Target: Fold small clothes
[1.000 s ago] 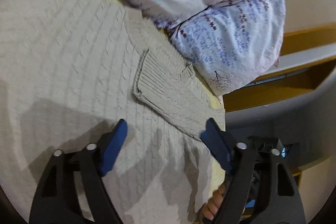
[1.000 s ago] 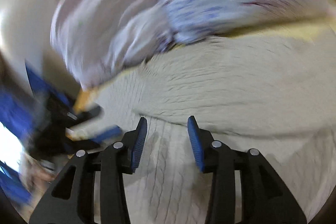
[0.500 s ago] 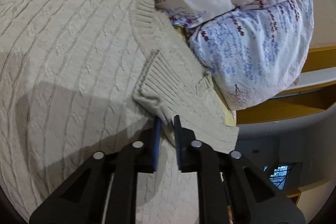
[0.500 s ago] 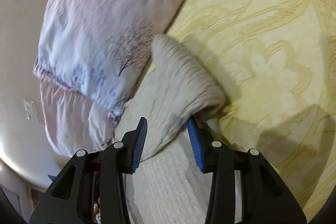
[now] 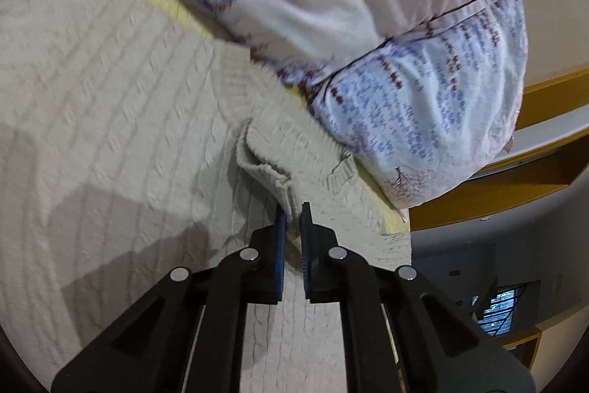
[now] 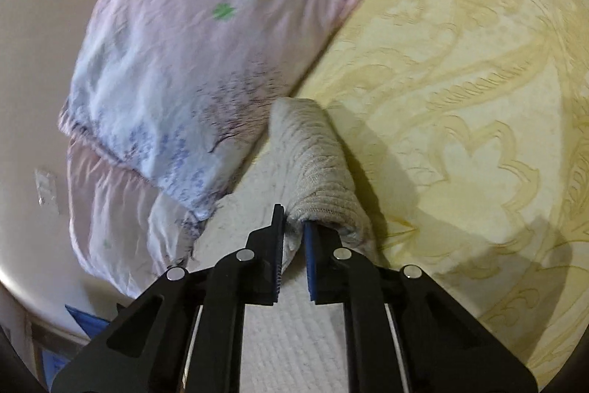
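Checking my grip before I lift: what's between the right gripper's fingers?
In the right wrist view, the right gripper is shut on the sweater's ribbed cuff; nothing else sits between.

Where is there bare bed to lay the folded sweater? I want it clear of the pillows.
Free: the yellow bedspread right of the sweater sleeve that the right gripper pinches. Crowded: the floral pillows press against the sweater's other side, and the bed edge is close there.

Soft indoor light — motion blur, fisheye warp
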`<move>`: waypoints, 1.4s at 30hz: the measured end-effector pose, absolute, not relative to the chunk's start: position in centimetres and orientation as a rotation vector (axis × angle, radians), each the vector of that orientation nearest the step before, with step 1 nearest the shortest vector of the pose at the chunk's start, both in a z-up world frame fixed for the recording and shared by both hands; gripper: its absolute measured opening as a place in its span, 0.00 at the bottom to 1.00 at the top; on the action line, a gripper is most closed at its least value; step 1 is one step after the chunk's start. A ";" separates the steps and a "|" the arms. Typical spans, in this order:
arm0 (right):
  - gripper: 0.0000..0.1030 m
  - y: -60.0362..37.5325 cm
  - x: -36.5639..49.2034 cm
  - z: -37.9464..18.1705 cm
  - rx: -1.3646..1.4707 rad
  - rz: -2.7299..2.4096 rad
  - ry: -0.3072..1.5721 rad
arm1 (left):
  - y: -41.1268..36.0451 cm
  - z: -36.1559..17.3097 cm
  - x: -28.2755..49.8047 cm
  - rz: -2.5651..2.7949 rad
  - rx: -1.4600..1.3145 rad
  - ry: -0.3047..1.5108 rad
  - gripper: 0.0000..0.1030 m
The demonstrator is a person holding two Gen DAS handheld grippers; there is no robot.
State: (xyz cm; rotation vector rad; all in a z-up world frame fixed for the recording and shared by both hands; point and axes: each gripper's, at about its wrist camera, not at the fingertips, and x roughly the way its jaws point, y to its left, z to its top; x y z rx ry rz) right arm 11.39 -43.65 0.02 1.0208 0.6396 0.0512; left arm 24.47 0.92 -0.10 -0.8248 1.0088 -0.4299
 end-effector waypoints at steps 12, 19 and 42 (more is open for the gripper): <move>0.04 -39.0 12.6 -2.1 0.897 0.042 0.808 | 6.7 -0.4 22.6 -0.310 -0.793 0.984 0.07; 0.18 -38.2 11.4 -1.1 0.805 0.021 0.878 | 6.8 -1.6 22.0 -0.276 -0.777 1.031 0.21; 0.68 -26.2 16.8 0.4 0.380 0.164 0.957 | 24.2 4.5 11.8 -0.113 -0.819 0.815 0.57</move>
